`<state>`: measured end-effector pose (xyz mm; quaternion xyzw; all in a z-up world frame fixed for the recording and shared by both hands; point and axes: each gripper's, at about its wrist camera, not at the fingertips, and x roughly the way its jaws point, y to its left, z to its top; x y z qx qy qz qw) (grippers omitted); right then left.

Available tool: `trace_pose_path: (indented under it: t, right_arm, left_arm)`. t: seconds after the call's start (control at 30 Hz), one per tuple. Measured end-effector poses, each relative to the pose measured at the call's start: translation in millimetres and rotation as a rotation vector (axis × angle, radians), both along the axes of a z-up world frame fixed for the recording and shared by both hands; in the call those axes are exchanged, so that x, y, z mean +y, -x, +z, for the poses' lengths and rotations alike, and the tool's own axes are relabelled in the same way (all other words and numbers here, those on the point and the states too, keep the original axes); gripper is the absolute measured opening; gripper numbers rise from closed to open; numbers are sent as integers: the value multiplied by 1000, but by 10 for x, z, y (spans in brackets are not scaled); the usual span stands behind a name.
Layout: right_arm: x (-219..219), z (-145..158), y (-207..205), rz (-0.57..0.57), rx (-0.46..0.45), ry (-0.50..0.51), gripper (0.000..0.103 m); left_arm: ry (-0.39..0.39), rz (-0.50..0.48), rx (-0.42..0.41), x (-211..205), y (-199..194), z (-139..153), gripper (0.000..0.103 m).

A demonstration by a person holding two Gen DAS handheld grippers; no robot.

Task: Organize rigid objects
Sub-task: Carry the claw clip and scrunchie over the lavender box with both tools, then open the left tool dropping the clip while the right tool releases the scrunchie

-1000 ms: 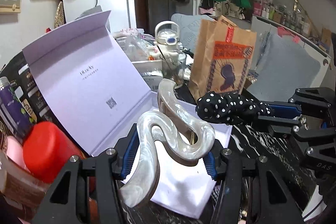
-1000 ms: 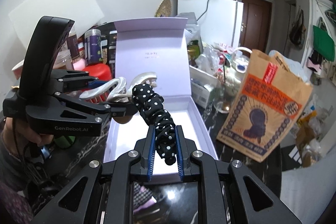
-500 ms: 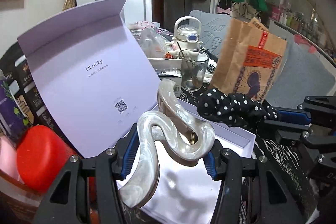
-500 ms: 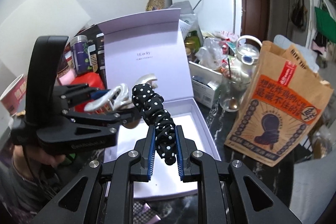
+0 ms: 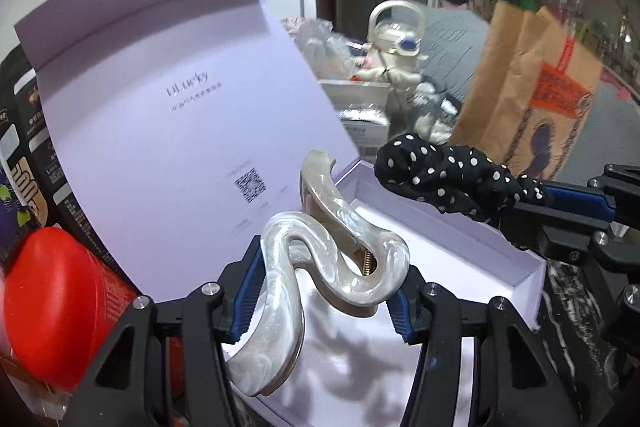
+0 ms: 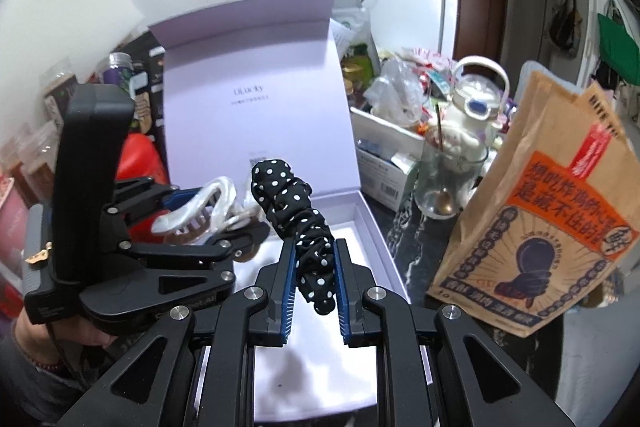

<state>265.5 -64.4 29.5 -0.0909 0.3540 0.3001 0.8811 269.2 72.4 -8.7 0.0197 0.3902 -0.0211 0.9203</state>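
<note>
- Our left gripper [image 5: 324, 291] clasped the pearly hair claw [image 5: 320, 263] above the open white gift box [image 5: 480, 251].
- Our right gripper [image 6: 314, 287] pinched the polka-dot scrunchie [image 6: 296, 223] over that box; we judged a low, gentle release best.

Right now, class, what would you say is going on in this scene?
A person is holding a two-finger gripper in each hand over an open white gift box with its lid standing up. The left gripper is shut on a pearly white hair claw clip. The right gripper is shut on a black polka-dot scrunchie. Both items hang above the box's tray; neither has been set down. A brown paper bag and a glass stand beside the box.
</note>
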Motion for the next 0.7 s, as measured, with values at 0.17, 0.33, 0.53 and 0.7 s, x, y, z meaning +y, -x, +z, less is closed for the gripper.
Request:
trace_pose_path:
  t: [0.17,0.33,0.53,0.7]
  right_arm:
    - [39,-175,-162,-18,56,17,19]
    - [51,-289,-281,-25,93,9,19]
    - [101,-462,-361,-25,129,33,19]
    - [124,-586,-403,-38,142,54,20]
  left_arm:
    - [7,6,45,28,-131,-106,54]
    - [16,8,77,25,-211,-205,54]
    - [11,0,100,-1,-269,-322,54]
    - [-1,-13,88,-23,-249,-345,54]
